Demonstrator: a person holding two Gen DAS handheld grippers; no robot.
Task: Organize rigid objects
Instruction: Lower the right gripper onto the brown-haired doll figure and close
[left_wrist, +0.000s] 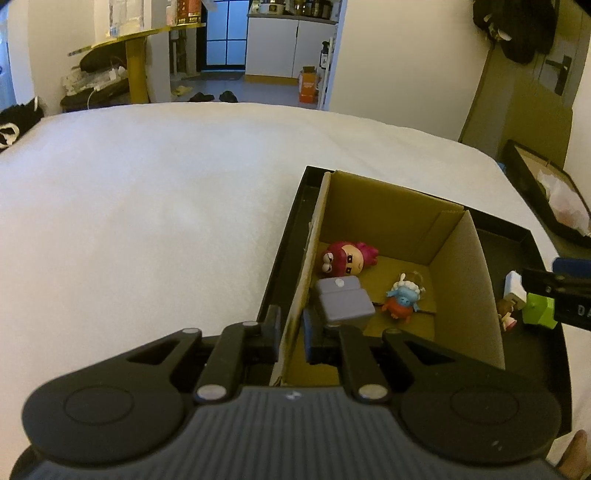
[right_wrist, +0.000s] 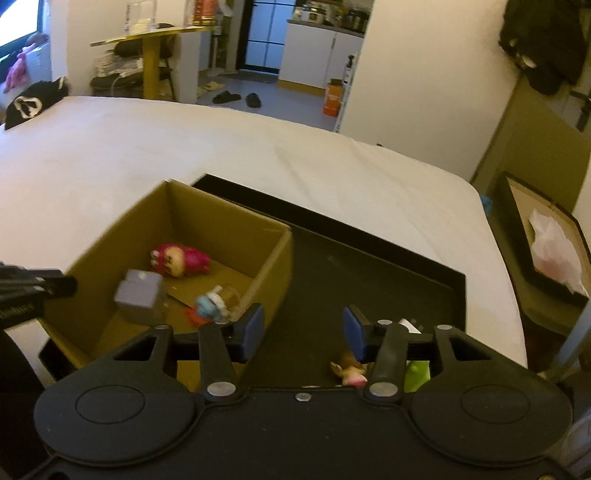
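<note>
An open cardboard box (left_wrist: 388, 206) stands in the left end of a black tray (right_wrist: 369, 266). In it lie a pink figure (left_wrist: 347, 258), a grey-purple block (left_wrist: 343, 302) and a small blue and red figure (left_wrist: 402, 299). My left gripper (left_wrist: 293, 334) is shut on the box's near left wall, one pad on each side. My right gripper (right_wrist: 303, 328) hangs open over the tray's bare floor, right of the box, with nothing between its blue pads. Just below it lie a brown and pink figure (right_wrist: 351, 369), a green block (right_wrist: 417, 371) and a white piece (left_wrist: 515, 284).
The tray rests on a wide white sheet (left_wrist: 147, 203) that reaches left and far back. A black-framed box (right_wrist: 546, 236) with pale paper stands off the right edge. A black cap (right_wrist: 33, 103) lies at the far left corner.
</note>
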